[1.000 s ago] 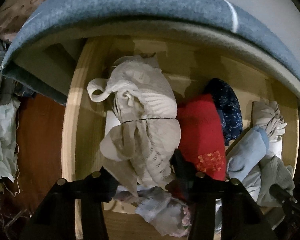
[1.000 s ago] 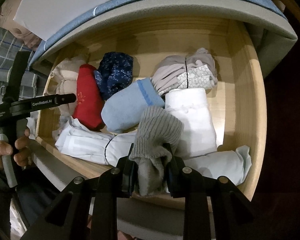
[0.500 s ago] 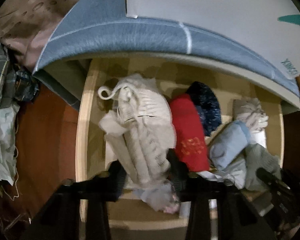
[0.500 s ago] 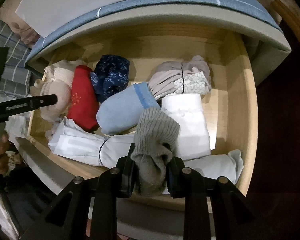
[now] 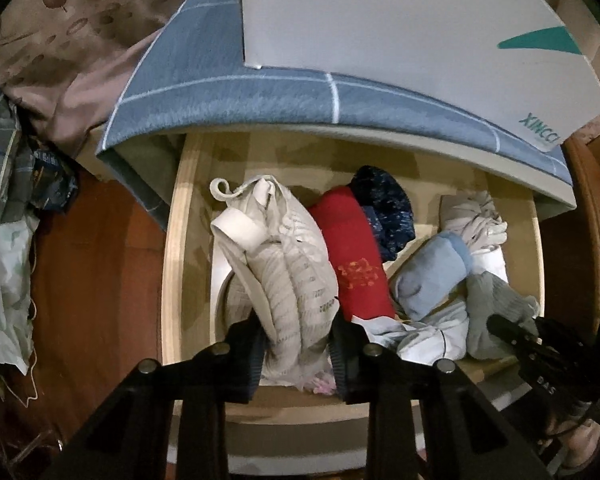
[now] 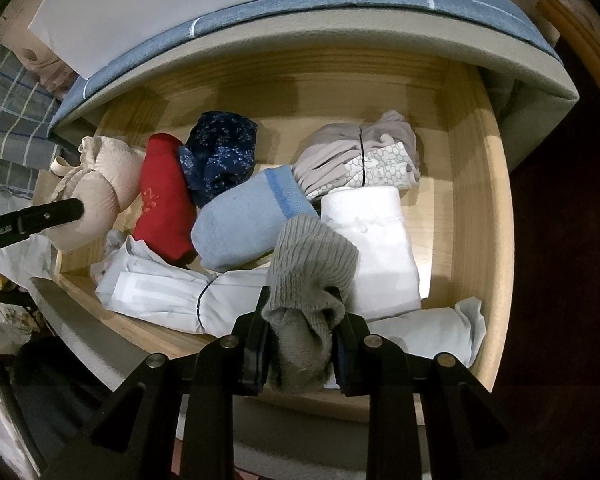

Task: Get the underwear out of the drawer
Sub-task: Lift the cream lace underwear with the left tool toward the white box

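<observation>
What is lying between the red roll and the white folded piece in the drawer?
A light blue roll lies between the red roll and the white folded piece, clearest in the right wrist view.

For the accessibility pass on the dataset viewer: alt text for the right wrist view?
The right gripper is clamped on a grey ribbed knit garment at the front of an open wooden drawer. Behind it lie folded items: a light blue roll, a red piece, a dark blue floral bundle and a white fold. At left, the left gripper's finger presses a cream bra.
</observation>
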`<state>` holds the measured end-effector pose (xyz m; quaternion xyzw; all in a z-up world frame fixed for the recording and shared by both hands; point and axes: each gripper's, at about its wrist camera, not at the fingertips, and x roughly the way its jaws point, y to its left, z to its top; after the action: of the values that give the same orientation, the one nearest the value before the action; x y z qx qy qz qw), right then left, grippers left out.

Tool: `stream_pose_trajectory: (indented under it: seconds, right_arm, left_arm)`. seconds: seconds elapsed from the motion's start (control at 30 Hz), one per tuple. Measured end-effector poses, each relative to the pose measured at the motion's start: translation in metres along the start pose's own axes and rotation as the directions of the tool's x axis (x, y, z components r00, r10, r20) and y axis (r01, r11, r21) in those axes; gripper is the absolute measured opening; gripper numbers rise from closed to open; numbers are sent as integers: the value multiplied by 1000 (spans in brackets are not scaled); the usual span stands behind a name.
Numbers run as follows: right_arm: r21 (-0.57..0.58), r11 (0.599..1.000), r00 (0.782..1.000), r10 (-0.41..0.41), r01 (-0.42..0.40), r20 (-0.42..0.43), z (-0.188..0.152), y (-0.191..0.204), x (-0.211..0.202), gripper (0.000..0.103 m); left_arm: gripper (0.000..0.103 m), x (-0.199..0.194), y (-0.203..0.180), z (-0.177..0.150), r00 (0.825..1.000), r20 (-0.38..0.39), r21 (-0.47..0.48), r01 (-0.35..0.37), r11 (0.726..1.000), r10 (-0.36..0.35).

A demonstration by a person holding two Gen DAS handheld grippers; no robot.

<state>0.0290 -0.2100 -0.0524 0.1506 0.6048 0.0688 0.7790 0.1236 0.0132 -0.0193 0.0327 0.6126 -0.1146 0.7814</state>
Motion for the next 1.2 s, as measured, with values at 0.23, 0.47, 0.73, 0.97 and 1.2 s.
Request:
stream_pose_trajectory:
  seconds: [0.23, 0.47, 0.73, 0.97, 1.2]
  right_arm:
    - [2, 1000, 1000, 1, -1, -2, 0, 0, 1, 24]
    - [5, 1000, 1000, 4, -4, -5, 2, -1, 1, 24]
    - [6, 1000, 1000, 4, -4, -6, 4, -1, 1, 24]
    - [8, 1000, 1000, 5, -5, -8, 5, -1, 0, 24]
    - [10, 1000, 1000, 6, -6, -9, 4, -2, 0, 24]
  left_arm:
    - [27, -16, -4, -4, 1000, 16, 23, -6, 1000, 5]
    - [27, -34, -9, -12, 1000, 28, 47, 3, 999, -4]
    - [27, -68, -18, -23, 999, 52, 108, 11, 994, -17]
    - [27, -98, -26, -31, 996, 85, 144, 11, 990, -24]
    - [27, -140, -35, -40, 989, 139, 183, 22, 983, -48]
